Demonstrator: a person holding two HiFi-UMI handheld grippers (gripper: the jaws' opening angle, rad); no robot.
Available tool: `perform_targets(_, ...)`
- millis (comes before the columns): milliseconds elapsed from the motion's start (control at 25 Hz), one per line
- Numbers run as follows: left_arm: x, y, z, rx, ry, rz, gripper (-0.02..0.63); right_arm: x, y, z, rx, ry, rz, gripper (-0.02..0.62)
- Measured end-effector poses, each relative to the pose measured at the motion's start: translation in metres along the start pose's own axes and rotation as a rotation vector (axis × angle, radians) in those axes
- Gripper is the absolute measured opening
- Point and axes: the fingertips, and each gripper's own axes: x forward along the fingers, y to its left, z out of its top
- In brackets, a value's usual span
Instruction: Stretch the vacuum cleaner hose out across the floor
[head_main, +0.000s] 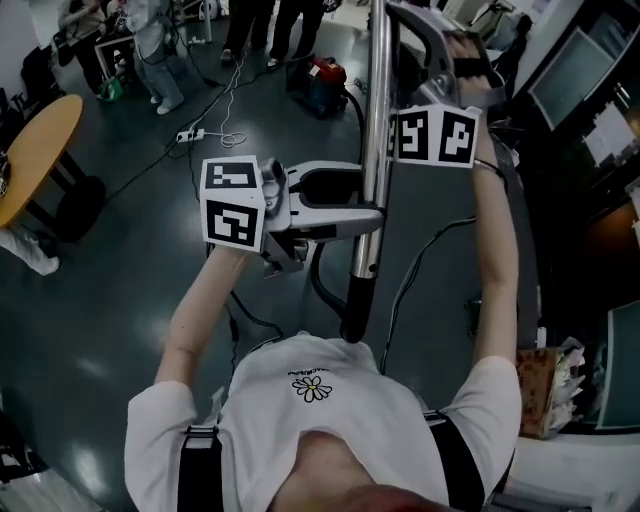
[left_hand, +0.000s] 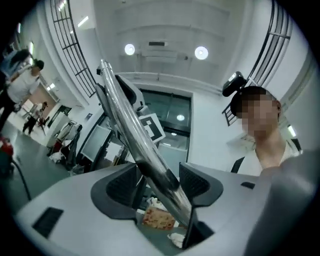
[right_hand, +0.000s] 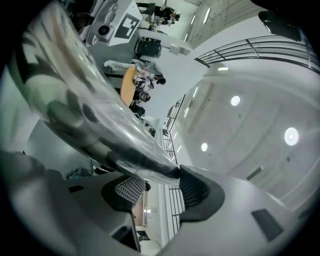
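A chrome vacuum wand (head_main: 375, 130) stands nearly upright in front of me, ending in a black cuff (head_main: 355, 305). From the cuff a black hose (head_main: 322, 285) curves away; the red vacuum cleaner (head_main: 325, 78) sits on the floor beyond. My left gripper (head_main: 372, 215) reaches in from the left with its jaws around the wand (left_hand: 145, 150). The left gripper (left_hand: 165, 185) is open: the tube leans on the right pad and stands off the left one. My right gripper (head_main: 452, 58) is higher up, shut on the wand's grey handle (head_main: 425, 25). In its own view the right gripper (right_hand: 160, 182) has the tube (right_hand: 100, 125) lying across its jaws.
A round wooden table (head_main: 40, 140) stands at the left. A power strip with cables (head_main: 195, 133) lies on the dark floor, and people (head_main: 160, 50) stand at the back. A cardboard box (head_main: 545, 390) and screens (head_main: 570, 70) line the right side.
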Motion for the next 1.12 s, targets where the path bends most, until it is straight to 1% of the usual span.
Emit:
perform_targets(40, 0.000, 0.003, -0.009, -0.033, 0.013, -0.011, 0.252, -0.004, 0.005, 0.000, 0.005, 0.007, -0.006, 0.215)
perform_targets(120, -0.002, 0.003, -0.022, -0.157, -0.013, -0.079, 0.252, -0.015, 0.013, -0.002, 0.036, 0.029, -0.024, 0.215)
perform_targets(240, 0.001, -0.010, -0.035, -0.325, -0.092, -0.246, 0.252, -0.035, 0.020, -0.005, 0.096, 0.066, -0.044, 0.215)
perform_targets(280, 0.003, -0.019, -0.041, -0.361, -0.093, -0.307, 0.250, -0.041, 0.023, -0.005, 0.111, 0.076, -0.041, 0.215)
perform_targets(320, 0.007, -0.031, -0.049, -0.382, -0.071, -0.369, 0.250, -0.046, 0.028, -0.005, 0.122, 0.084, -0.034, 0.215)
perform_targets(360, 0.012, -0.044, -0.057, -0.390, -0.030, -0.426, 0.250, -0.051, 0.034, -0.005, 0.130, 0.090, -0.027, 0.215)
perform_targets(400, 0.016, -0.054, -0.064, -0.392, 0.013, -0.465, 0.249, -0.054, 0.039, -0.006, 0.138, 0.094, -0.023, 0.215)
perform_targets(440, 0.018, -0.059, -0.069, -0.394, 0.044, -0.481, 0.247, -0.055, 0.043, -0.007, 0.144, 0.098, -0.023, 0.216)
perform_targets(480, 0.019, -0.059, -0.071, -0.399, 0.055, -0.480, 0.226, -0.056, 0.045, -0.009, 0.145, 0.105, -0.024, 0.215)
perform_targets(520, 0.019, -0.056, -0.070, -0.410, 0.049, -0.471, 0.183, -0.057, 0.045, -0.011, 0.138, 0.115, -0.022, 0.215)
perform_targets(600, 0.018, -0.050, -0.068, -0.437, 0.028, -0.448, 0.155, -0.056, 0.046, -0.013, 0.116, 0.134, -0.009, 0.215)
perform_targets(720, 0.018, -0.048, -0.070, -0.429, 0.055, -0.401, 0.153, -0.055, 0.048, -0.013, 0.095, 0.150, 0.002, 0.215)
perform_targets(880, 0.019, -0.048, -0.072, -0.393, 0.092, -0.358, 0.153, -0.054, 0.043, -0.010, 0.091, 0.138, -0.017, 0.215)
perform_targets(1120, 0.019, -0.047, -0.070, -0.374, 0.085, -0.325, 0.153, -0.051, 0.039, -0.005, 0.082, 0.102, -0.028, 0.215)
